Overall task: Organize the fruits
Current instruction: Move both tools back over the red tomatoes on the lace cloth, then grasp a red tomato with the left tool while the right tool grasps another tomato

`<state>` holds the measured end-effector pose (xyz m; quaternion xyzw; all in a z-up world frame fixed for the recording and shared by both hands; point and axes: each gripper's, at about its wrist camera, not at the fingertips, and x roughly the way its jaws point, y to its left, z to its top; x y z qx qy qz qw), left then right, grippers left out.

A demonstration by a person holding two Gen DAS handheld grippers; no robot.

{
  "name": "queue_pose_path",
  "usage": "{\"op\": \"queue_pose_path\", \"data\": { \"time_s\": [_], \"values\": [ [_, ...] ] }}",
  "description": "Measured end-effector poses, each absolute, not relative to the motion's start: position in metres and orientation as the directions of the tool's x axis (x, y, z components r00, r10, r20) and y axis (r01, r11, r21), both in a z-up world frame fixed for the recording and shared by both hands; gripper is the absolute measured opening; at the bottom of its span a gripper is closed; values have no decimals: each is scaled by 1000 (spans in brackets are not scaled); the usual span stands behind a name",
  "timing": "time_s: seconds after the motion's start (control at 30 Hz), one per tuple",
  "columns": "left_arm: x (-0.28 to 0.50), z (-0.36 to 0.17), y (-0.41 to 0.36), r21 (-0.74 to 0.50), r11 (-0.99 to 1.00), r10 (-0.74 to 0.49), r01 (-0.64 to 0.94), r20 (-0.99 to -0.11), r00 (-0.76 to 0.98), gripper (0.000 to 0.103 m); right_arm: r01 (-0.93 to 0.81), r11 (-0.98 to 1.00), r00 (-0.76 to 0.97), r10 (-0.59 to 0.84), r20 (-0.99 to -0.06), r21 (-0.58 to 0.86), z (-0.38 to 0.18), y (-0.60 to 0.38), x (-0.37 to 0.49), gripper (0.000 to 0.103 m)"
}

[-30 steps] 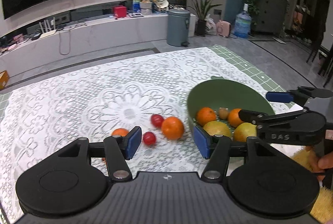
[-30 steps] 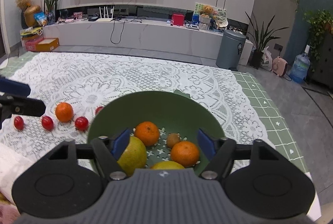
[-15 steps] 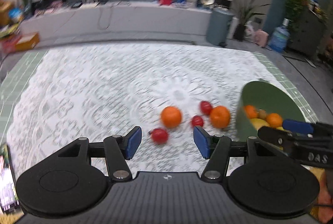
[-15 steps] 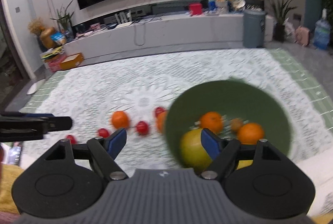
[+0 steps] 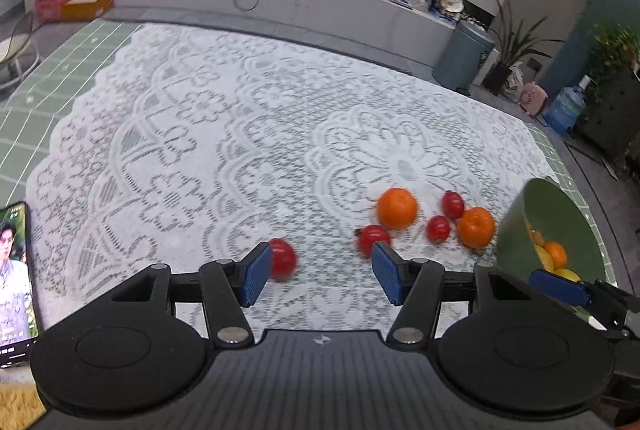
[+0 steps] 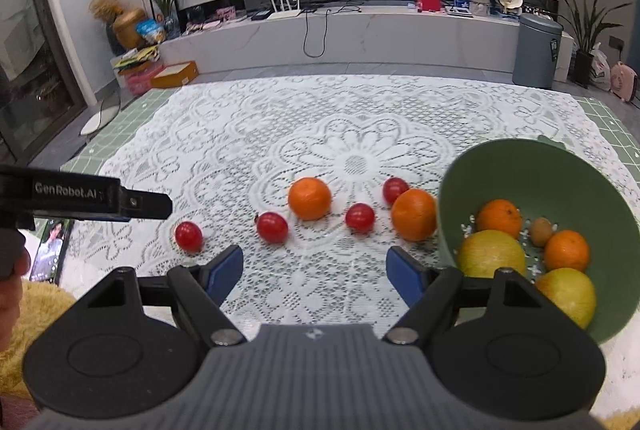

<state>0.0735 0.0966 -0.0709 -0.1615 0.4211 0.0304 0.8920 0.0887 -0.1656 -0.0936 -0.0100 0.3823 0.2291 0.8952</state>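
Observation:
Two oranges (image 6: pixel 309 198) (image 6: pixel 413 214) and several red cherry tomatoes (image 6: pixel 272 227) lie in a loose row on the white lace cloth. A green bowl (image 6: pixel 552 170) at the right holds oranges, yellow fruit (image 6: pixel 491 253) and a small brown fruit. My right gripper (image 6: pixel 315 272) is open above the cloth, just short of the row. My left gripper (image 5: pixel 318 278) is open too, low over the cloth; the leftmost tomato (image 5: pixel 283 257) sits just beyond its left pad and another tomato (image 5: pixel 373 238) beyond its right pad. Neither gripper holds anything.
A phone (image 5: pixel 14 278) with a lit screen lies at the cloth's left edge. The left gripper's finger (image 6: pixel 100 196) reaches in from the left of the right wrist view. Green grid mat (image 5: pixel 48 90) borders the cloth. Yellow fuzzy fabric (image 6: pixel 36 310) lies at the near edge.
Both grippers swung left, away from the bowl. The bowl slid to the right of both views and the loose fruit row came in front. Both stayed open.

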Motion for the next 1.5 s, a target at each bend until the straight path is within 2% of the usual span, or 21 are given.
{"op": "queue_pose_path", "data": {
  "time_s": [0.43, 0.63, 0.77, 1.03, 1.1, 1.3, 1.5],
  "values": [
    [88, -104, 121, -319, 913, -123, -253, -809, 575, 66, -453, 883, 557, 389, -734, 124, -115, -139, 102, 74],
    [100, -117, 121, -322, 911, -135, -258, -823, 551, 61, -474, 874, 540, 387, -747, 110, -124, -124, 112, 69],
    [105, -126, 121, -327, 909, -144, -257, -827, 543, 58, -491, 865, 530, 390, -753, 102, -130, -112, 121, 58],
    [112, -136, 123, -343, 905, -163, -251, -826, 539, 48, -513, 854, 515, 388, -764, 89, -143, -90, 141, 56],
    [113, -137, 122, -337, 908, -160, -248, -827, 539, 46, -509, 856, 508, 382, -772, 88, -147, -87, 147, 51],
    [115, -140, 123, -331, 913, -159, -239, -827, 539, 44, -493, 864, 486, 369, -792, 100, -159, -78, 163, 49],
    [117, -141, 124, -327, 917, -156, -229, -822, 548, 43, -491, 865, 473, 363, -803, 102, -165, -70, 171, 40]
  ]
}}
